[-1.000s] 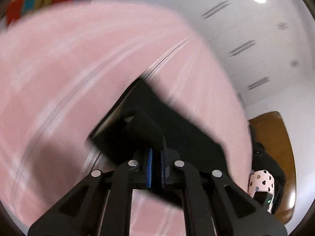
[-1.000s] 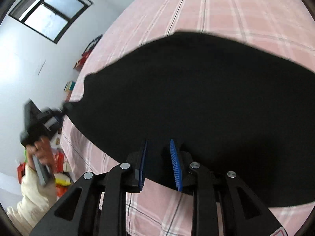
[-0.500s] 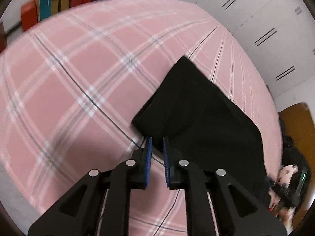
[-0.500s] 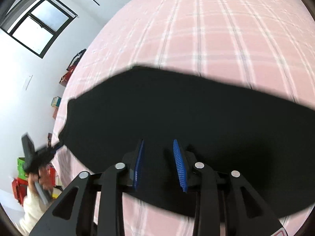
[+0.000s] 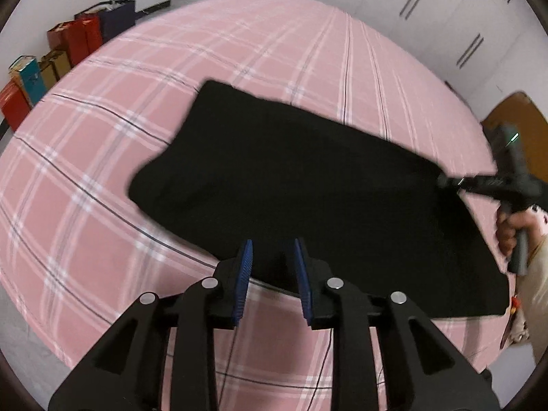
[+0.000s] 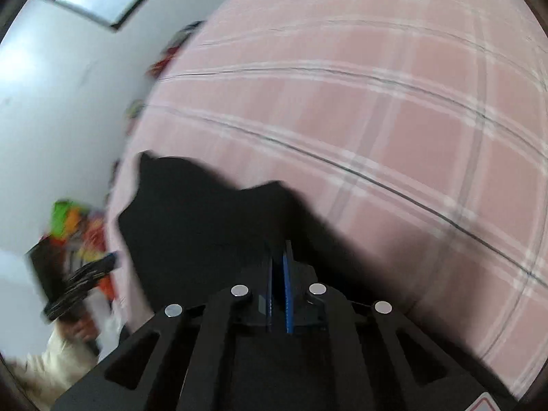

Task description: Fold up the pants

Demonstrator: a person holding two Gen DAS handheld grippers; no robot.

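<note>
The black pants (image 5: 308, 185) lie folded flat on the pink plaid bed (image 5: 171, 68). My left gripper (image 5: 272, 267) is open, its blue pads just above the pants' near edge, holding nothing. In the left wrist view my right gripper (image 5: 445, 181) touches the pants' right end. In the right wrist view my right gripper (image 6: 279, 263) is shut on an edge of the pants (image 6: 191, 215), which rises in a peak in front of the jaws. The view is blurred.
Coloured bags and boxes (image 5: 51, 58) stand on the floor along the wall at far left. White wardrobe doors (image 5: 445, 17) are behind the bed. A wooden door (image 5: 513, 126) is at right. My left gripper also shows in the right wrist view (image 6: 82, 274).
My left gripper let go of the pants' corner and opened, pulling back. My right gripper closed on the pants' edge and swung around; the pants now lie flat.
</note>
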